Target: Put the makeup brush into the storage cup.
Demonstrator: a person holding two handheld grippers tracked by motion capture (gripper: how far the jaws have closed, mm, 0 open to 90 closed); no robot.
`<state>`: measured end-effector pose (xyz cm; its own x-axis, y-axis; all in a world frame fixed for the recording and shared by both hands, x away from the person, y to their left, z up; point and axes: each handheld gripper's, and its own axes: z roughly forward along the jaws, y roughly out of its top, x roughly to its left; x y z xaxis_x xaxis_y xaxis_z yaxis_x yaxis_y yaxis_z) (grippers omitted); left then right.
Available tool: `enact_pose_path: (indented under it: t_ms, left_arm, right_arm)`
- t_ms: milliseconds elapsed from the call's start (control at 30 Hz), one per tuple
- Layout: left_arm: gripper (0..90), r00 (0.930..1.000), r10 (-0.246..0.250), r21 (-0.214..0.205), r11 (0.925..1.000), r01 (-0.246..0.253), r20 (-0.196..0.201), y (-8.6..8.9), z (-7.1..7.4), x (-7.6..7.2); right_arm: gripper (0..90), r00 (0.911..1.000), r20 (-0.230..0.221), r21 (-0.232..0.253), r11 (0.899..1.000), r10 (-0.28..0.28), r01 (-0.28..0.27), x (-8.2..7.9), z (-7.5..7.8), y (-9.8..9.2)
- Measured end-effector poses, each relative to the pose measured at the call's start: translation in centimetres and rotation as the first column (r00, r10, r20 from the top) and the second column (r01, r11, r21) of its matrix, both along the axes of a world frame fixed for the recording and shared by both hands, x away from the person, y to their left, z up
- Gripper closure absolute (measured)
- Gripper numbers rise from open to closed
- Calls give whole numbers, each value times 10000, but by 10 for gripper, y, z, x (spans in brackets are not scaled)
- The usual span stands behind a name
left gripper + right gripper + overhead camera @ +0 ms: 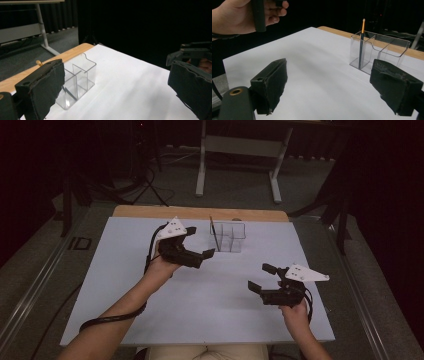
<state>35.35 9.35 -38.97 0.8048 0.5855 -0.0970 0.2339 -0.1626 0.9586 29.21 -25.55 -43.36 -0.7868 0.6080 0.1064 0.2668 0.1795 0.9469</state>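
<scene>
Standing in the clear holder (pixel 227 237), the pencil (pixel 361 42) is beyond both grippers' empty fingers.

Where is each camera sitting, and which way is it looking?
High view: above the person's side, looking forward and down on the white table; both forearms, the left gripper and the right gripper show, both open.
Left gripper view: rides the left gripper, looking between its jaws across the table at the clear plastic divided holder.
Right gripper view: rides the right gripper, looking at the holder and the thin dark pencil with an orange top; the other hand shows.
All views share the holder.
</scene>
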Motion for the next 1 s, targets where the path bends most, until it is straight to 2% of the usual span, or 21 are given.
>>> enact_pose_path:
  t_ms: [100, 233, 500, 700, 1000]
  left_arm:
    - [19, 9998, -55, -225, 9997, 51, -203, 4, -4, -6]
    - [19, 9998, -56, -168, 9998, 53, -174, 8, -9, -13]
    - [19, 9998, -125, -352, 9993, 121, -122, 16, -14, -27]
    - [19, 9998, -204, -108, 9997, 203, -60, 17, -21, -38]
    - [19, 9996, -258, -112, 9996, 257, -149, 21, -33, -53]
  right_arm:
    - [145, 10000, 0, -6, 10000, -17, 17, 0, 0, 0]
    - [145, 10000, 1, 8, 10000, -23, 23, 0, 0, 0]
    - [144, 10000, 21, -44, 10000, -5, 5, 0, 0, 1]
    - [145, 10000, 7, -46, 10000, -40, 40, 0, 0, 0]
    - [145, 10000, 27, -103, 9999, -11, 11, 0, -1, 1]
